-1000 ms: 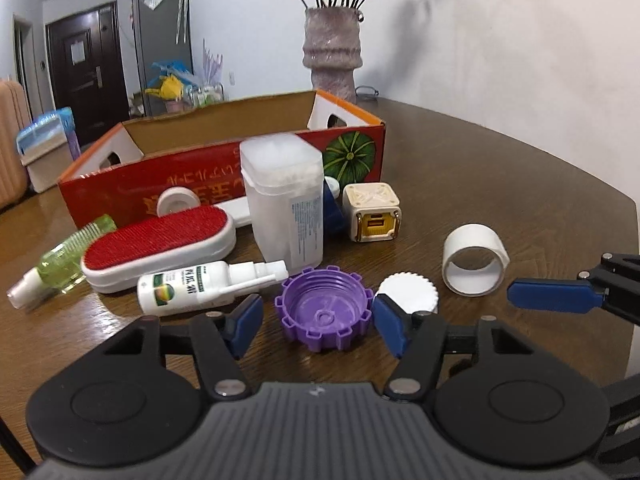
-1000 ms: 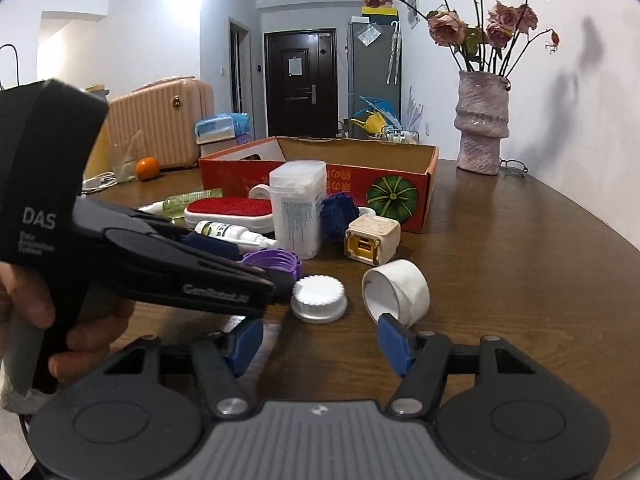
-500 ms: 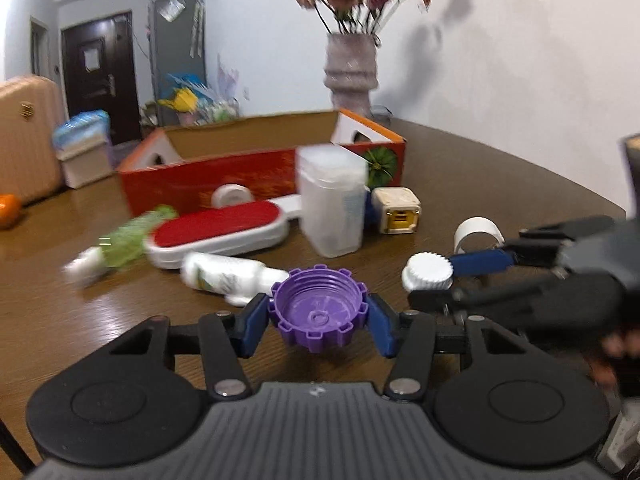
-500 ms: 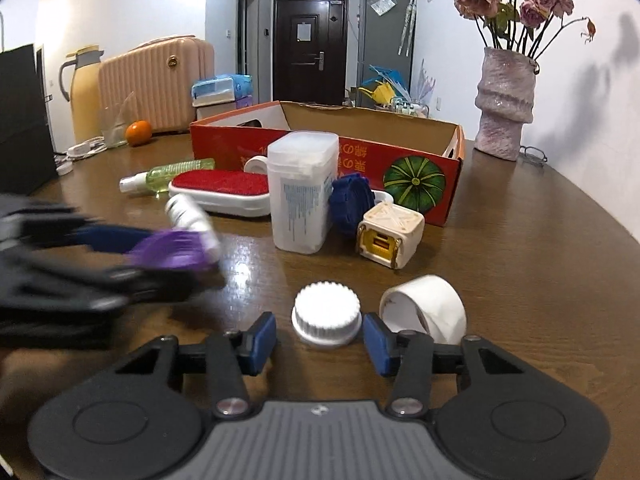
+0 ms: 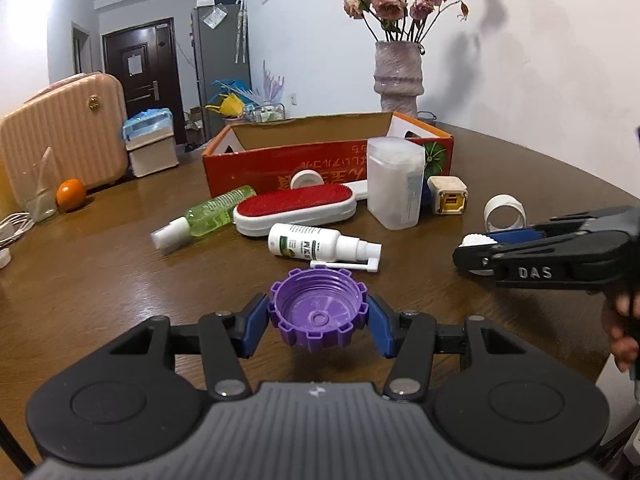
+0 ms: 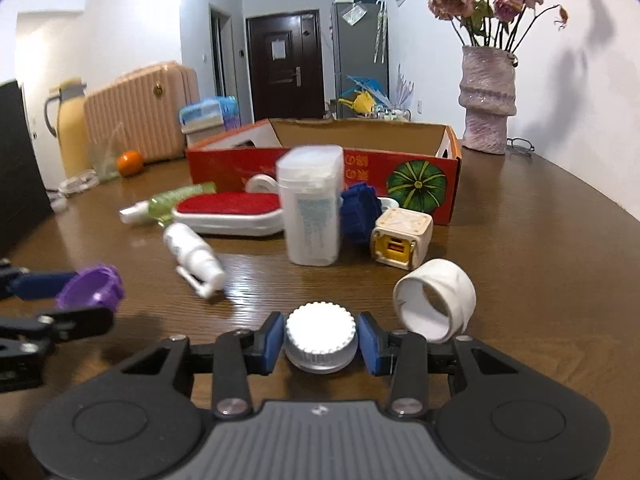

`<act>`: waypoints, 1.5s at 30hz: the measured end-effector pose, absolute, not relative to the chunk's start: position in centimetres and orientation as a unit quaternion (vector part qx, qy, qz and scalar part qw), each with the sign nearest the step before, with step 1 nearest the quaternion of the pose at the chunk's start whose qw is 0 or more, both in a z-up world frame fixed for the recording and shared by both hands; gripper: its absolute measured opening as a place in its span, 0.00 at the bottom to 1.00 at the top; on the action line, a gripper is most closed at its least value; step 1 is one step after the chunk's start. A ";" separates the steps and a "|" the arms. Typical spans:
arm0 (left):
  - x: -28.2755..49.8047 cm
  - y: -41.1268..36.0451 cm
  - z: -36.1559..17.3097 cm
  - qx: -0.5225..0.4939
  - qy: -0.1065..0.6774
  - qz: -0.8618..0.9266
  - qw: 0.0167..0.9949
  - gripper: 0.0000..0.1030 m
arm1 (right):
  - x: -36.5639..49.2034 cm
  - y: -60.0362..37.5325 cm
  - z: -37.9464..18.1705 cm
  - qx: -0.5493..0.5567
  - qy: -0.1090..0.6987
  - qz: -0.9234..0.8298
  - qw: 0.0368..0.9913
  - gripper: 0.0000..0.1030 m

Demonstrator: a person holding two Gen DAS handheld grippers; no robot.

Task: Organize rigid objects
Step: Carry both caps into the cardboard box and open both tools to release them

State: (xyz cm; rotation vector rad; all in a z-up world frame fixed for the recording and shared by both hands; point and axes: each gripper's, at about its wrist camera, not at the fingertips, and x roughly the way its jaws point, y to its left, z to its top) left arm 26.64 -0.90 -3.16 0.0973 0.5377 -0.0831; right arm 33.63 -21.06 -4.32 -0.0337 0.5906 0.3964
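A purple cap (image 5: 319, 317), open side up, was clamped between the blue pads of the left gripper (image 5: 318, 322), the jaws narrowed to the cap's width and pressed against its notched rim; it was held above the brown table (image 5: 100, 280), over a shadow cast on the wood. A white ribbed cap (image 6: 321, 338) was gripped in the same way by the right gripper (image 6: 321, 340), its pads closed against both sides of the cap; whether that cap was resting on the table or raised off it could not be told.

Just to the right of the right gripper, a white ring (image 6: 436, 299) lay on its side on the table. Farther back were seen a white spray bottle (image 5: 320, 245) lying flat, a red-faced lint brush (image 5: 294, 208), a green spray bottle (image 5: 204, 220), a tall translucent container (image 5: 396, 182) standing upright, a cream cube (image 5: 448, 194) with a yellow face, and a dark blue cap (image 6: 360, 212) leaning beside the container. Behind these stood an open red cardboard box (image 5: 280, 168), and beyond its right end a vase (image 5: 398, 76) of dried roses.
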 end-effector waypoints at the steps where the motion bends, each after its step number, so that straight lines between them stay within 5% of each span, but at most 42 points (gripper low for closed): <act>1: 26.0 -0.9 -2.8 0.049 0.258 -0.041 0.964 0.52 | 32.9 -21.0 -4.0 -0.018 0.283 0.194 0.939 0.38; 24: 15.4 -1.2 4.9 0.021 0.123 0.005 0.992 0.52 | 18.3 -25.4 4.0 -0.005 0.125 0.181 0.976 0.38; 45: 33.1 3.5 6.5 0.018 0.110 0.063 0.992 0.52 | 34.5 -24.6 5.6 -0.013 0.122 0.165 0.979 0.38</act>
